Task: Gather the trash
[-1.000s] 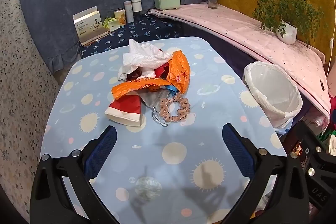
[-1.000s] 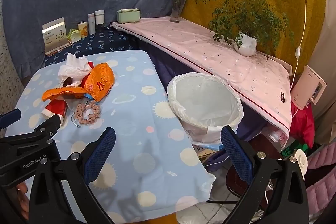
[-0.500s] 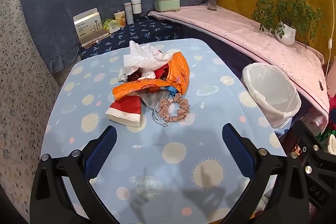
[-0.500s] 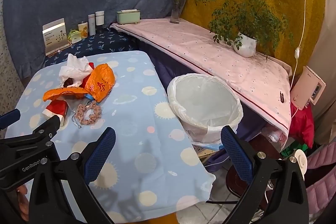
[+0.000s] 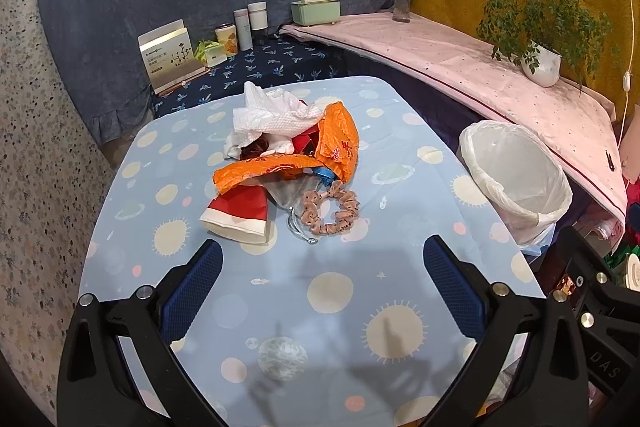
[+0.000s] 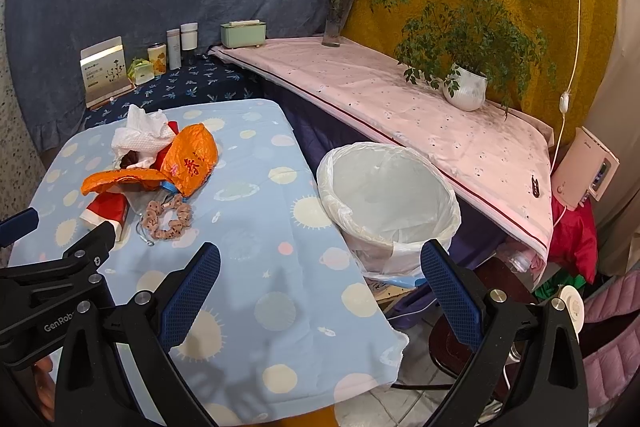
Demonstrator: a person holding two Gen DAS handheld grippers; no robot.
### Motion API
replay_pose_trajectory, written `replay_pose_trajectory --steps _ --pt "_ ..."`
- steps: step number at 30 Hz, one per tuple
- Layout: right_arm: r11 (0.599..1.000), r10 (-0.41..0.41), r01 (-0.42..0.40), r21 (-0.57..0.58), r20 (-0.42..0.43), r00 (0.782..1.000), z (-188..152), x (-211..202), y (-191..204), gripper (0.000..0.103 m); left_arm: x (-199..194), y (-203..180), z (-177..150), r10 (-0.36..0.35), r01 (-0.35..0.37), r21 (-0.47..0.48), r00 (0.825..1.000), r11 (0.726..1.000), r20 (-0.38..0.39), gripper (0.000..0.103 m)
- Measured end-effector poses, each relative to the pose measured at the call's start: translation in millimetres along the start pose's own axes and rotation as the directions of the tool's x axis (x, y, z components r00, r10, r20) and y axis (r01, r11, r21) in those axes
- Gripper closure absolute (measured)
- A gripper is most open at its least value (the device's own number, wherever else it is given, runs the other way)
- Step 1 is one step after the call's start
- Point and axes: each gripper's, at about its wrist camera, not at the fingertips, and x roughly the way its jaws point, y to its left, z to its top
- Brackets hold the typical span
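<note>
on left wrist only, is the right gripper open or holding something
Observer: The right gripper is open, with nothing between its fingers.
Operator: where's it pointing
Observer: Between the table edge and the bin; the trash pile lies off to its left.
Operator: anything past the bin i can't see
Observer: A pink box with a small screen stands past the shelf's end.
</note>
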Motion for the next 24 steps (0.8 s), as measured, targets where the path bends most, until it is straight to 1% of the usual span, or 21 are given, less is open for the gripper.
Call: replay_pose_trajectory --steps 24 --pt "1.000 -0.006 0.006 0.014 0.001 1.000 2.4 0.4 -7.2 0.007 -1.0 -5.7 -3.0 -0.016 0.016 0.017 1.000 1.000 0.004 0.007"
